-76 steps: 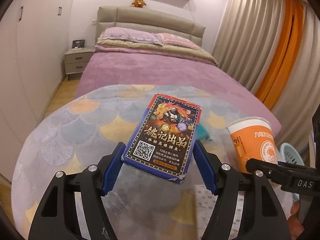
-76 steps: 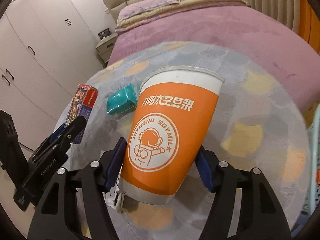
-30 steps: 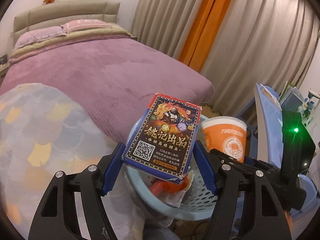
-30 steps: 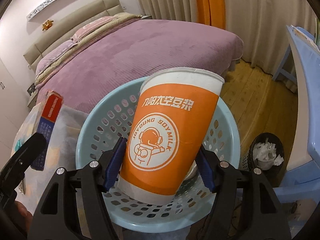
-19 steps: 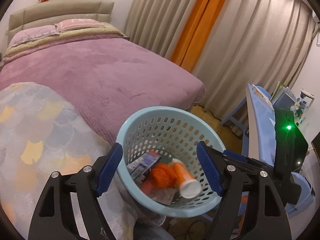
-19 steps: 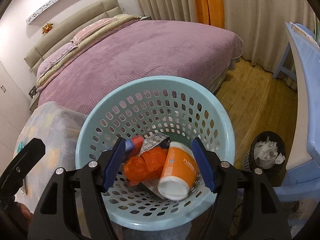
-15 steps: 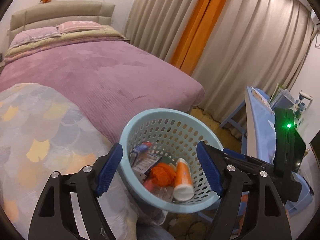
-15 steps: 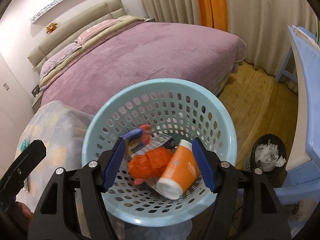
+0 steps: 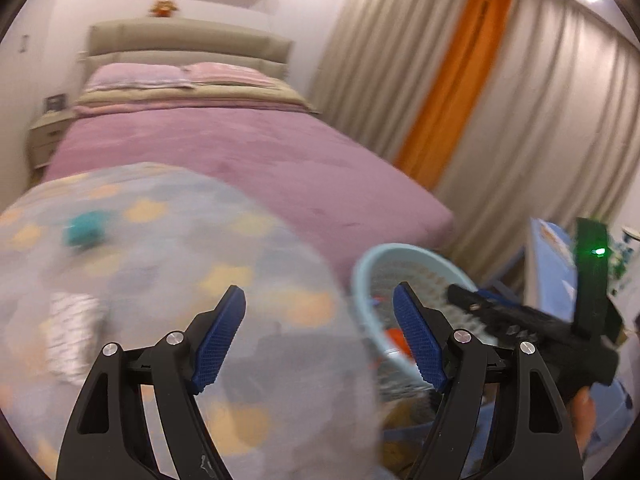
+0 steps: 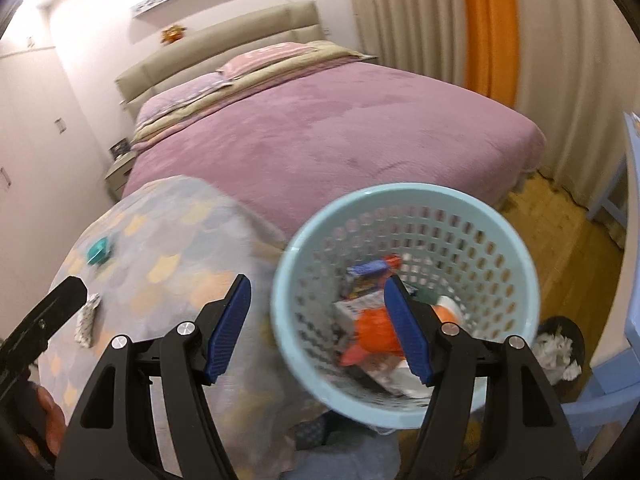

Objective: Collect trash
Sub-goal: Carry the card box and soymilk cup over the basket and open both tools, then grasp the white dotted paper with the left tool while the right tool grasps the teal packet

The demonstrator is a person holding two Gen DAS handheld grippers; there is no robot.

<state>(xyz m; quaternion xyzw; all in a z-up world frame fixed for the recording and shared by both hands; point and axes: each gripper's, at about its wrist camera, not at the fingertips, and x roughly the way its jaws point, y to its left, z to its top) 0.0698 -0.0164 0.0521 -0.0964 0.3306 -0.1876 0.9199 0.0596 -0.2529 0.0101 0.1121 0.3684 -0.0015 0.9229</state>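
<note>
The light blue perforated basket holds the blue card box, an orange bag and the orange cup, partly hidden behind my right finger. My right gripper hangs open and empty over the basket's left rim. Also open and empty, my left gripper is above the edge of the scale-patterned cloth, left of the basket. On the cloth lie a teal packet and a white patterned packet. This view is blurred.
A bed with a purple cover fills the space behind. A small black bin with white paper stands on the wooden floor right of the basket. Blue furniture lines the right edge. Curtains hang behind.
Both grippers opened and dropped the card box and the cup into the basket. Both have since swung left toward the cloth, so the basket now sits further right in each view.
</note>
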